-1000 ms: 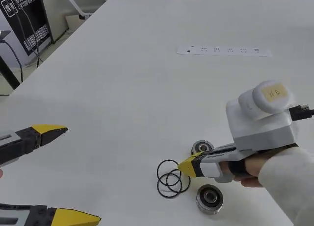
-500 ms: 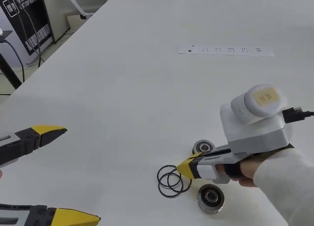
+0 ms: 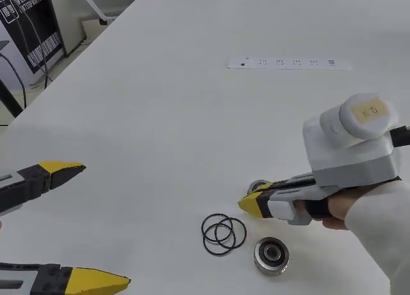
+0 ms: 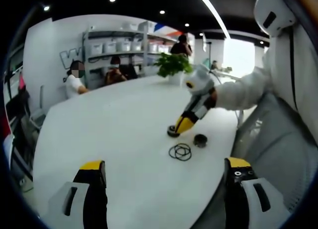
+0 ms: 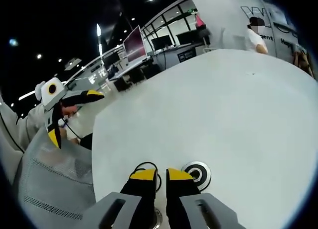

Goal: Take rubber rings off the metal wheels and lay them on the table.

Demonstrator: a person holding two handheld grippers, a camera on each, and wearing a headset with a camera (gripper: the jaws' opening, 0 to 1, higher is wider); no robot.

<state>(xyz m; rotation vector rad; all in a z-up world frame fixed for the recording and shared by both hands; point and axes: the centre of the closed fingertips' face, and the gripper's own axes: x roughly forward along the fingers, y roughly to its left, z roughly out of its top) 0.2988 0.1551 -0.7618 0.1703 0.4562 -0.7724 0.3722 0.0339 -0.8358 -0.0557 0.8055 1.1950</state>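
Note:
Several thin black rubber rings [image 3: 223, 233] lie overlapping on the white table [image 3: 192, 116]. One metal wheel [image 3: 271, 255] rests just right of them. A second wheel [image 3: 255, 186] is half hidden behind my right gripper [image 3: 248, 204], whose yellow tips are shut with nothing in them. In the right gripper view the gripper [image 5: 161, 175] points at the table with a wheel [image 5: 197, 173] beside its right jaw and the rings [image 5: 147, 166] behind its left jaw. My left gripper [image 3: 99, 224] stands wide open and empty at the near left, far from the rings [image 4: 180, 152].
A white power strip [image 3: 288, 64] lies flat across the far middle of the table. Chairs and a black stand are beyond the table's left edge. In the left gripper view, people sit at the far end of the table and a potted plant [image 4: 172, 65] stands there.
My right gripper has drawn back from the rings, up and slightly right, and now covers part of the far wheel. The left gripper, rings and near wheel have stayed put.

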